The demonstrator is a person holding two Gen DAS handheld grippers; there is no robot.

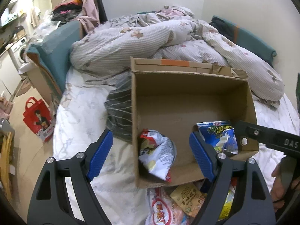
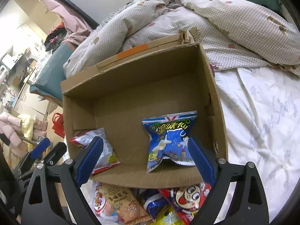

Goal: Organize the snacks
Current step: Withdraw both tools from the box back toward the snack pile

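Your left gripper (image 1: 150,153) stands wide with nothing between its blue pads (image 1: 100,152); it hangs over the left wall of the cardboard box (image 1: 187,86), one pad outside the box above the bed (image 1: 80,129), the other inside it. Your right gripper (image 2: 145,159) is also spread wide and holds nothing; its pads (image 2: 90,161) frame the near part of the box floor.

The open box sits on the bed's white sheet, its far flap against the rumpled quilt (image 1: 131,41). Two snacks lie inside. In the right wrist view, the blue snack bag (image 2: 168,140) rests at about 5 o'clock on the box floor, close to the right wall and just beside your right pad, not touched by it. The silver-and-red snack bag (image 2: 105,146) lies at about 7 o'clock, leaning into the near left corner, partly behind your left pad in that view.

Outside the box, right against its near wall at 6 o'clock, the heap of unsorted snack packets (image 2: 150,204) lies on the bed: an orange-tan one, a red one with a cartoon face, blue and yellow ones.

A striped grey cloth (image 1: 118,112) lies just beside the box's left wall, at 9 o'clock from it.
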